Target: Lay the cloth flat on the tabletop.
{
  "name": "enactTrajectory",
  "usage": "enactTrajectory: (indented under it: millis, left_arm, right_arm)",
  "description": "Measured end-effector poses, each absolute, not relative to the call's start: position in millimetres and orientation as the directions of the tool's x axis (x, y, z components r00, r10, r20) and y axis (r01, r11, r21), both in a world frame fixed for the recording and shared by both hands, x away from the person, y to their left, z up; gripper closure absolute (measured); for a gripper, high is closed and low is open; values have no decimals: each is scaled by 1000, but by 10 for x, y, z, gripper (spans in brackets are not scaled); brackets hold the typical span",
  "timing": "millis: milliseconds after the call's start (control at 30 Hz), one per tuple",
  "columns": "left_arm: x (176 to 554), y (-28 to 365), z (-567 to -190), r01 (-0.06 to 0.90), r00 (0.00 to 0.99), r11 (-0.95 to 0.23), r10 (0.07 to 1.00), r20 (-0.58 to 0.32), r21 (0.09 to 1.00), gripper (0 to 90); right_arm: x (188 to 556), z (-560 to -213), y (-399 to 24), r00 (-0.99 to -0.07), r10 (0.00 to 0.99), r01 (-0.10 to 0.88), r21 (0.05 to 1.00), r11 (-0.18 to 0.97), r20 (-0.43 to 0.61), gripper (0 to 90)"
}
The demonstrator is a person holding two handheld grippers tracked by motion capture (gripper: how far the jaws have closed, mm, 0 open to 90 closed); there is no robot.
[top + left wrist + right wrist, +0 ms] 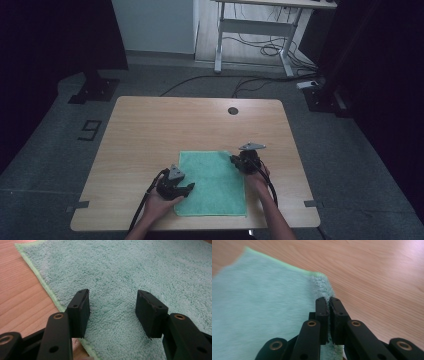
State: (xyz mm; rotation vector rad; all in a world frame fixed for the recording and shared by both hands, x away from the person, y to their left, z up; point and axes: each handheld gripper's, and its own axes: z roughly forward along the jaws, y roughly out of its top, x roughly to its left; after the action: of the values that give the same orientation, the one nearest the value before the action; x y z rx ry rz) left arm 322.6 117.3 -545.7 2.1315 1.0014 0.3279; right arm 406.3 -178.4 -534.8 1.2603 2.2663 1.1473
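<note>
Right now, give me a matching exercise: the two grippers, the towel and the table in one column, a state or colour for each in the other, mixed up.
1. left gripper
2. right gripper
3. towel
4. table

a. light wood
b. fingers apart over the towel, holding nothing
c. mint green, flat
d. fingers pinched shut on the towel's edge

Pairs: 1-b, 2-d, 3-c, 4-a

**Terry pile on pale wood grain**

The green towel (140,272) is soft looped terry cloth, matt and fuzzy, with a lighter stitched hem. The table (382,272) looks like light wood-grain laminate, smooth with a faint sheen. The left gripper (112,312) and right gripper (329,315) have matt black jaws, probably plastic, with brass-coloured metal rivets and dull, slightly worn rubbery pads (150,315).
</note>
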Motion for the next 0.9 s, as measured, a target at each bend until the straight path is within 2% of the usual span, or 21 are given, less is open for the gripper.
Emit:
enactTrajectory:
  millis: [133, 233, 333, 400, 467, 567, 700, 900]
  left_arm:
    - [3224, 1170, -5457, 556, 660, -415, 747, -78, 720, 454]
    - [3221, 1169, -5458, 555, 659, -416, 748, -76, 721, 454]
    - [3214, 1166, -5461, 552, 658, -416, 750, -71, 722, 454]
    - [3212, 1164, -5462, 551, 658, -418, 750, -68, 722, 454]
    - [3214, 1166, -5460, 552, 659, -418, 749, -69, 721, 454]
    - [3215, 1165, -5461, 554, 657, -415, 750, -72, 722, 454]
    - [3210, 1160, -5461, 553, 656, -417, 752, -68, 722, 454]
    - [3211, 1161, -5462, 552, 656, -416, 751, -69, 722, 454]
  right_arm:
    - [3841, -5214, -1659, -618, 782, 507, 802, 317, 81, 858]
    - [3627, -5185, -1516, -675, 735, 461, 812, 357, 59, 824]
    - [3448, -5267, -1390, -728, 681, 454, 802, 388, 82, 737]
    - [3354, -5333, -1325, -759, 649, 431, 787, 441, 52, 658]
    - [3302, -5347, -1335, -777, 625, 431, 791, 434, 80, 597]
    - [3291, -5253, -1444, -753, 653, 424, 821, 382, 85, 575]
    - [3415, -5170, -1613, -693, 717, 441, 831, 339, 75, 592]
    - [3486, -5274, -1570, -692, 717, 474, 802, 364, 83, 589]
